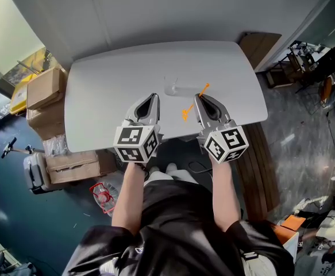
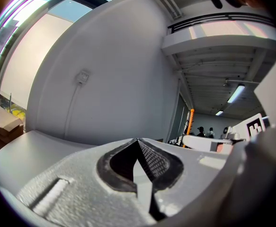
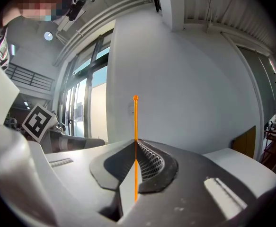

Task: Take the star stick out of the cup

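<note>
The star stick (image 3: 135, 119) is held pinched between the right gripper (image 3: 135, 141) jaws, its shaft projecting beyond their tips. The left gripper (image 2: 138, 142) jaws are pressed together on nothing. The cup (image 1: 172, 88) is seen ahead, between both jaw sets.

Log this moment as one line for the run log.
right tongs: shut on star stick | left tongs: shut, empty | cup: on table, stick outside it

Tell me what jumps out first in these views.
The orange star stick stands out most, pinched between the shut jaws of the right gripper and held above the white table. A faint clear cup stands on the table just beyond the gripper tips. The left gripper is shut on nothing.
</note>
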Tool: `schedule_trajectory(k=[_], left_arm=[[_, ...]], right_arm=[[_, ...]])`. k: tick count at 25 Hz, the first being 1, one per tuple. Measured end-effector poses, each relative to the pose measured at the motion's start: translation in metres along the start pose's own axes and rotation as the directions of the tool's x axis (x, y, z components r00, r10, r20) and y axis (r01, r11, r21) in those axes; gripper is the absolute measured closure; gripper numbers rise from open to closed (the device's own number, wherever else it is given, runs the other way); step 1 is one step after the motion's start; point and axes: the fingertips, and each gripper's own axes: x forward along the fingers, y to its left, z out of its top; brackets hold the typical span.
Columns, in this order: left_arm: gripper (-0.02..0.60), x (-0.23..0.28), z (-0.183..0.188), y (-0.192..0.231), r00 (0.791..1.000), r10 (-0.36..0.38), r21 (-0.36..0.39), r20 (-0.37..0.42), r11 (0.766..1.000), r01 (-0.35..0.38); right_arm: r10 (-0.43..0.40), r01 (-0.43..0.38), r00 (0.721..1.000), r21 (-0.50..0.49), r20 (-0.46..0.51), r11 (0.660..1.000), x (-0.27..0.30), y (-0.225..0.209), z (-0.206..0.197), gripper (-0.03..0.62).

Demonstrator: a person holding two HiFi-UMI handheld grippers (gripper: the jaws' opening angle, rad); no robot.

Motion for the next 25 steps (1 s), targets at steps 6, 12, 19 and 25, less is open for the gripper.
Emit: schedule_trajectory(k=[6, 12, 19, 25], left_arm=[[0.580, 0.002, -0.003, -0.001, 1.000, 0.006, 0.035, -0.021, 0.999, -0.006], [0.580, 0.006, -0.005, -0.003, 1.000, 0.003, 0.056, -0.028, 0.998, -0.002], [0.580, 0.011, -0.005, -0.007, 1.000, -0.006, 0.057, -0.027, 0.998, 0.008], [0.580, 0.015, -0.006, -0.008, 1.000, -0.005, 0.055, -0.031, 0.998, 0.007]], right_arm=[[0.015, -0.015, 1.000, -0.004, -0.018, 1.000, 0.004, 0.003, -0.005, 0.582], [0.019, -0.019, 0.999, -0.009, -0.030, 1.000, 0.008, 0.001, -0.009, 0.582], [0.017, -0.017, 0.999, 0.002, -0.035, 1.000, 0.009, -0.004, -0.013, 0.582], [0.014, -0.013, 0.999, 0.007, -0.040, 1.000, 0.008, -0.010, -0.016, 0.582]])
